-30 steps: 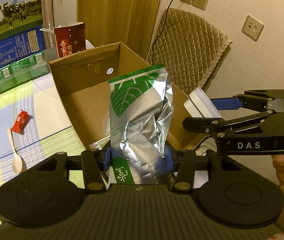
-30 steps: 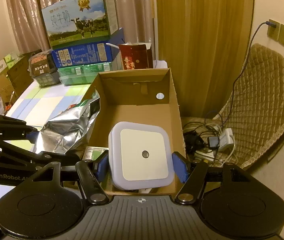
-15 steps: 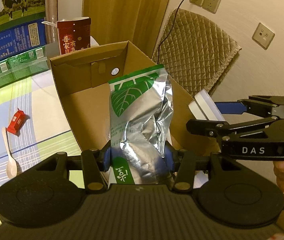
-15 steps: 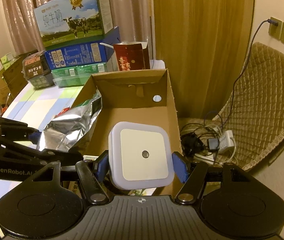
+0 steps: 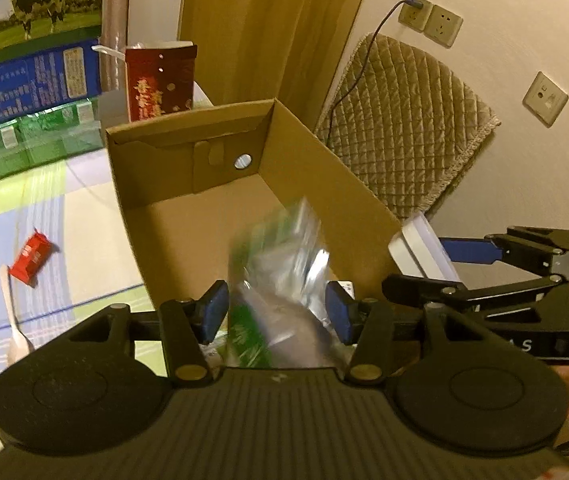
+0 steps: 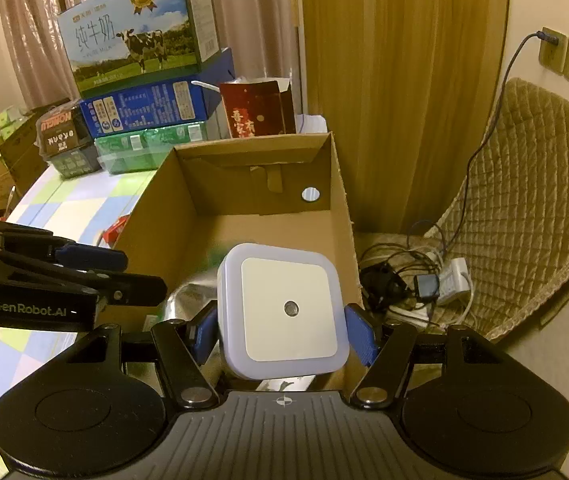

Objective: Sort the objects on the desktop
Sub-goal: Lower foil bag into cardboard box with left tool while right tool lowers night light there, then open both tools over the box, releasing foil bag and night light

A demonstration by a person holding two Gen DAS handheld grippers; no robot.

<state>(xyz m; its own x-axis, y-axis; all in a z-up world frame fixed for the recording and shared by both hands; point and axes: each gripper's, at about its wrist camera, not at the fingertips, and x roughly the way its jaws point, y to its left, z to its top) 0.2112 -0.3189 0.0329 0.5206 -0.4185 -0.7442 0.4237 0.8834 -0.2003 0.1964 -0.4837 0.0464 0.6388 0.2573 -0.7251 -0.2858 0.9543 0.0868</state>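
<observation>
The left gripper (image 5: 276,314) is opening, the blurred pouch (image 5: 280,280) lying loose between its pads above the box (image 5: 188,216); the right gripper (image 6: 282,330) is clamping the night light (image 6: 284,308).

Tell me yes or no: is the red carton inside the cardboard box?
No, the red carton lies on the tablecloth outside the cardboard box.

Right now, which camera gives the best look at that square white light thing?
The right wrist view: the white night light faces the camera squarely, held between the right gripper pads over the cardboard box. The left wrist view catches only its edge beyond the box's wall.
</observation>
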